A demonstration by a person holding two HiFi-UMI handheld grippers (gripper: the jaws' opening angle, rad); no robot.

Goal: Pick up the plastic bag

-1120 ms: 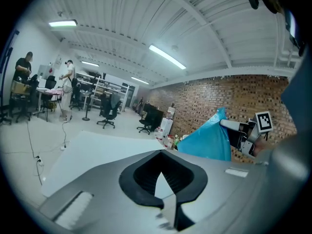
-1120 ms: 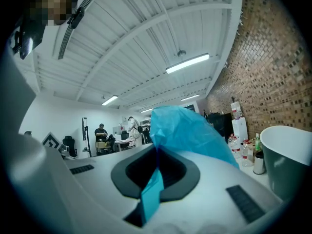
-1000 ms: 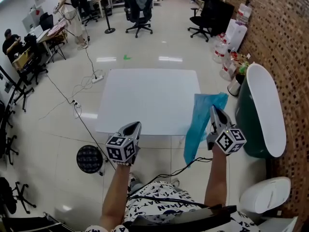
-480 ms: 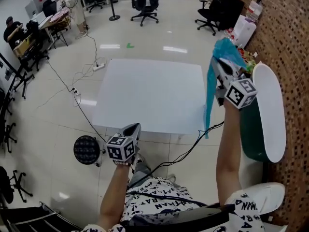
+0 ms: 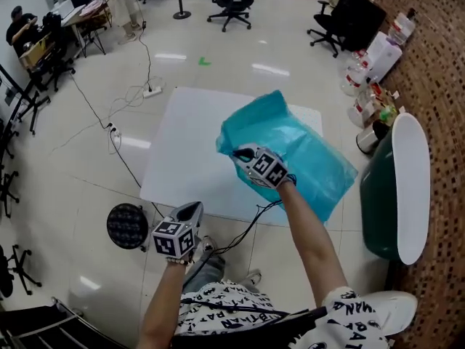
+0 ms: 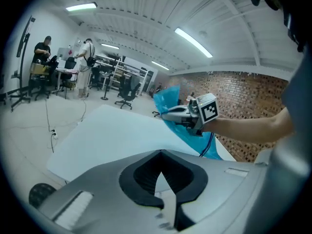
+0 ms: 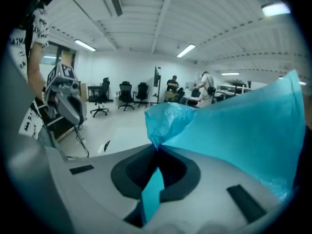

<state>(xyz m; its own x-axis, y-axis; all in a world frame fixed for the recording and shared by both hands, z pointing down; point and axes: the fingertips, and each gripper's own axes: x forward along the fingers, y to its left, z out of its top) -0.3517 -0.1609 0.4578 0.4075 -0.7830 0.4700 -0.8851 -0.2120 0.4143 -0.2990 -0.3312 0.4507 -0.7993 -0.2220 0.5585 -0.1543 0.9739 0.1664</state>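
Over the right half of the white table, the right gripper is clamped on a pinch of the plastic bag. In the right gripper view its jaws are together, with a strip of teal film running back between them. The left gripper hangs just off the table's near edge, jaws together and nothing between them.

Half a second ago the right gripper was raised at the right, beside the green bin, and the bag hung from it as a narrow strip. It has since swung left and down over the table, and the bag has billowed wide. The left gripper has sunk a little but kept its place before the near edge.

Each gripper's cube carries black-and-white square markers and no letters. The person's white shirt is printed all over with black capitals. "MAN" seems to read on the sleeve; the rest is too warped to be sure of.

The bag is thin, glossy teal film, gathered into a crumpled peak at the pinch and fanning from there into a broad sheet. It is spread above the table's far right part. Its lower corner reaches past the table's right edge toward the bin's white lid. Whether it touches the tabletop cannot be told.
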